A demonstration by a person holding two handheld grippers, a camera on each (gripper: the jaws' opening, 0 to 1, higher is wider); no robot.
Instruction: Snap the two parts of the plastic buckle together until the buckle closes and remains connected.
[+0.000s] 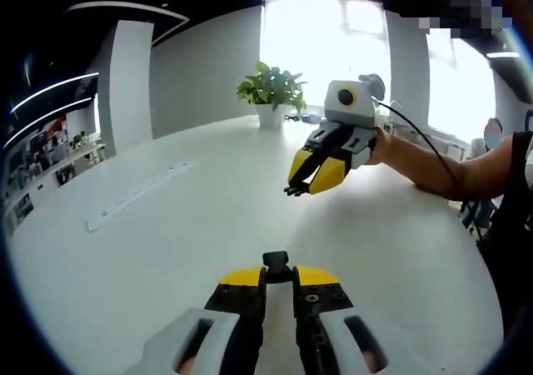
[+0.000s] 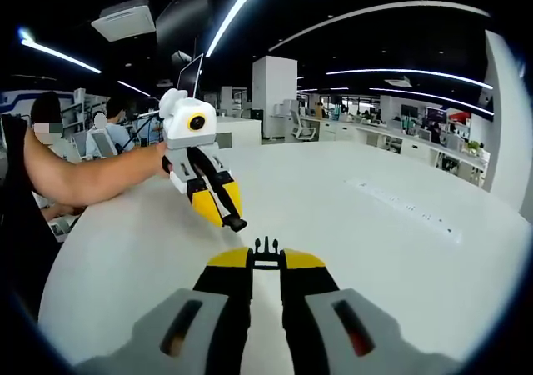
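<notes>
Each gripper had yellow tips, black jaws with small screws, and grey handles. The right gripper had a white body and a thin black cable. The person wore a black sleeve.

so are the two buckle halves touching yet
Apart. The left gripper view shows bare table between the half in the left hand-held gripper and the half in the right hand-held gripper.

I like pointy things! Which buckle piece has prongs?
The pronged piece in the right gripper: thin prongs poke from its tip. The left gripper's blocky piece shows none.
</notes>
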